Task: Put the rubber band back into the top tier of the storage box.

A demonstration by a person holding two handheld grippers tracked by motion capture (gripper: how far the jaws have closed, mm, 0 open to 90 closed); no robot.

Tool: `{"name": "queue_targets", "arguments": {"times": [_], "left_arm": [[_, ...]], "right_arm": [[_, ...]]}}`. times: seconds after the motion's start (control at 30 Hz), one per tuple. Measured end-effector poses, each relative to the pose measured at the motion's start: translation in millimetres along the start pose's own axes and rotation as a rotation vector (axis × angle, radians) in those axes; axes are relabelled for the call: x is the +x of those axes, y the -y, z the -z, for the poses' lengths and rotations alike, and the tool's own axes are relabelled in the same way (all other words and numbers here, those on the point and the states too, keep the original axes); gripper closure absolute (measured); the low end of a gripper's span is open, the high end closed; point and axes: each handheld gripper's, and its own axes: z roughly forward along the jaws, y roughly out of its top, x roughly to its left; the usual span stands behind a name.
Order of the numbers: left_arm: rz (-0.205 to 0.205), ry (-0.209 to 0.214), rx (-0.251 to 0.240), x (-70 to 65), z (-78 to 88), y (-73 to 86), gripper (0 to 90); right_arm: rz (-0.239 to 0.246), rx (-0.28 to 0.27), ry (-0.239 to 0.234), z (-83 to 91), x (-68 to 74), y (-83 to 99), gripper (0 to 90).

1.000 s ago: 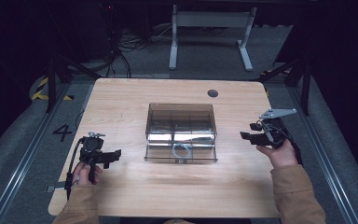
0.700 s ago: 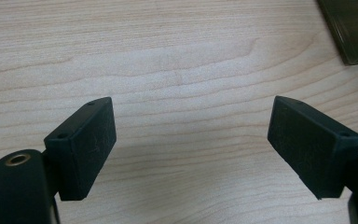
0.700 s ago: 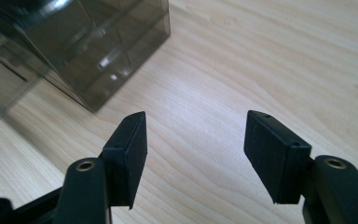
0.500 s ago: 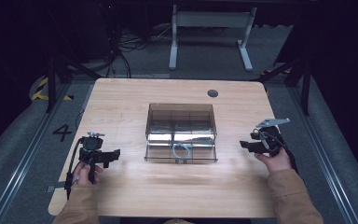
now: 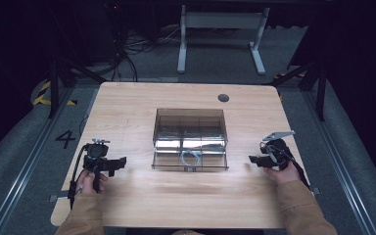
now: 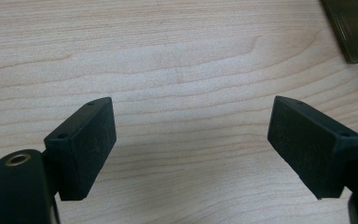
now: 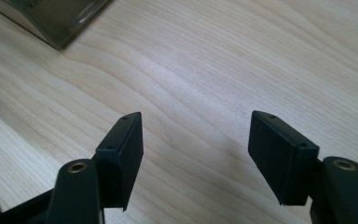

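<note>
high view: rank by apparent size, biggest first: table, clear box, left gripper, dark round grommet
1. Table, largest by far.
2. Clear box, mid-table.
3. Left gripper, much smaller than the box. It sits nearer the camera, but the gap is too wide for that to matter.
4. Dark round grommet near the far edge, smallest.

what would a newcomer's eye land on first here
The smoky clear plastic organizer box at the middle of the wooden table, with a small ring-like thing in its near section. Then the open left gripper and right gripper, flanking it, both apart from it.
</note>
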Motion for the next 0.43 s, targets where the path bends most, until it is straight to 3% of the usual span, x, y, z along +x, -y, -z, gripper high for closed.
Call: {"name": "queue_targets", "arguments": {"times": [0.27, 0.43], "left_arm": [[0.000, -0.009, -0.001, -0.6, 0.4, 0.5, 16.1], [0.014, -0.003, 0.004, 0.8, 0.7, 0.3, 16.1]], "right_arm": [[0.038, 0.032, 0.008, -6.0, 7.8, 3.7, 36.2], [0.012, 0.007, 0.020, -4.7, 6.8, 3.1, 34.4]]}}
